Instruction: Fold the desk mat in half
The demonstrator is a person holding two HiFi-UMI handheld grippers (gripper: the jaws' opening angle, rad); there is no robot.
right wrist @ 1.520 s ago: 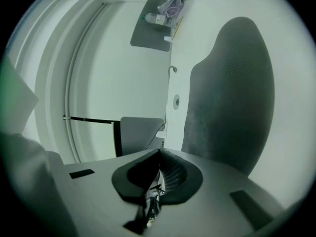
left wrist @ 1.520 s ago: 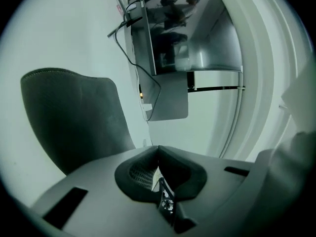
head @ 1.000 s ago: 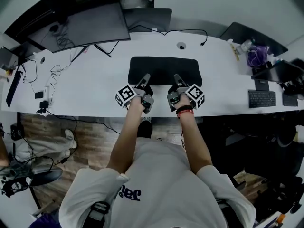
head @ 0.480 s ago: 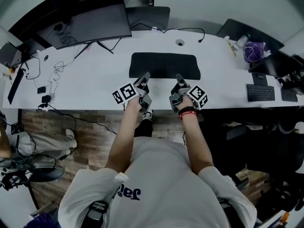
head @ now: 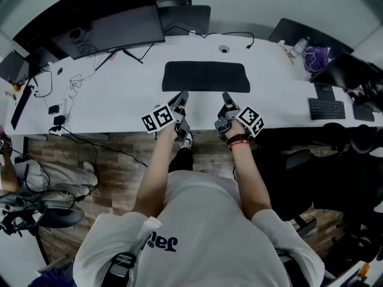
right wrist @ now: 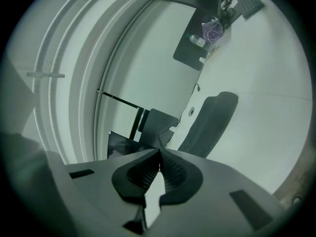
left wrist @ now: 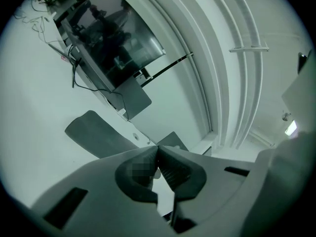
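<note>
A dark desk mat (head: 206, 76) lies flat on the white desk (head: 119, 100), folded to a narrow rectangle. It also shows in the left gripper view as a dark mat (left wrist: 91, 135) and in the right gripper view as a mat (right wrist: 210, 122). My left gripper (head: 182, 95) is shut and empty, held over the desk just short of the mat's near edge. My right gripper (head: 226, 96) is likewise shut and empty beside it. In both gripper views the jaw tips (left wrist: 157, 148) (right wrist: 159, 151) meet with nothing between them.
A monitor (head: 111, 28) stands at the back left, with cables (head: 72, 91) and small devices at the left. A keyboard (head: 326, 108), another monitor (head: 344, 70) and a purple bundle (head: 316, 57) are at the right. A cable hole (head: 224, 49) lies behind the mat.
Both grippers have drawn back from the mat's near edge toward the front of the desk. The mat lies still.
</note>
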